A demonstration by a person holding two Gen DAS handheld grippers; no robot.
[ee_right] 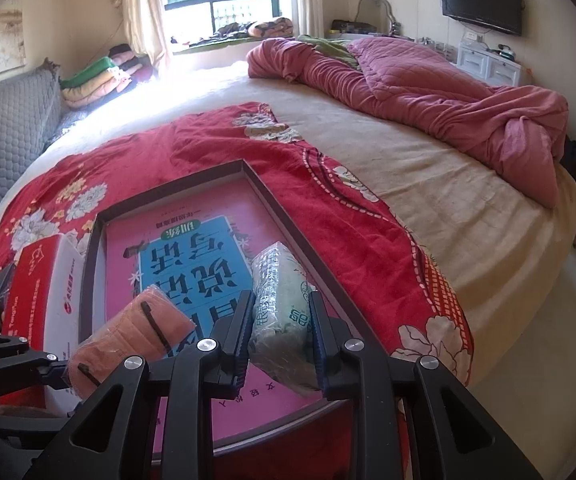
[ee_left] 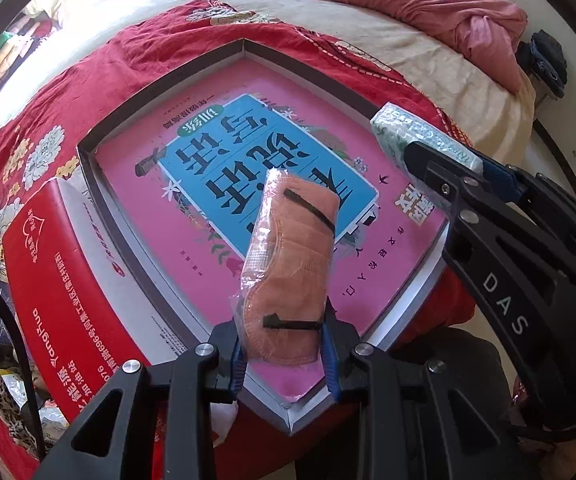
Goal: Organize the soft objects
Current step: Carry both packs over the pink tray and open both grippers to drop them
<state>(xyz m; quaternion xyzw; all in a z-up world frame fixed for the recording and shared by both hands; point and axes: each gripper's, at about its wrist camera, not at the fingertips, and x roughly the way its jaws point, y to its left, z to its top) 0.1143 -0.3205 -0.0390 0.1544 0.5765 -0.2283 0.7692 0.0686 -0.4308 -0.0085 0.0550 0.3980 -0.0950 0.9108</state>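
Note:
My left gripper [ee_left: 284, 354] is shut on an orange face mask in clear wrap [ee_left: 290, 264], held above the shallow dark-rimmed box [ee_left: 128, 240] with a pink book cover inside. The mask also shows in the right wrist view [ee_right: 136, 336]. My right gripper [ee_right: 282, 344] is shut on a green-and-white tissue pack [ee_right: 284, 312], held over the box's right side. That pack shows in the left wrist view [ee_left: 412, 136], held by the right gripper [ee_left: 440, 168] above the box's right edge.
The box [ee_right: 288, 216] lies on a red floral cloth [ee_right: 208, 144] on a round bed. A red-and-white carton [ee_left: 60, 280] stands left of the box. A pink quilt [ee_right: 428, 92] is bunched at the bed's far side.

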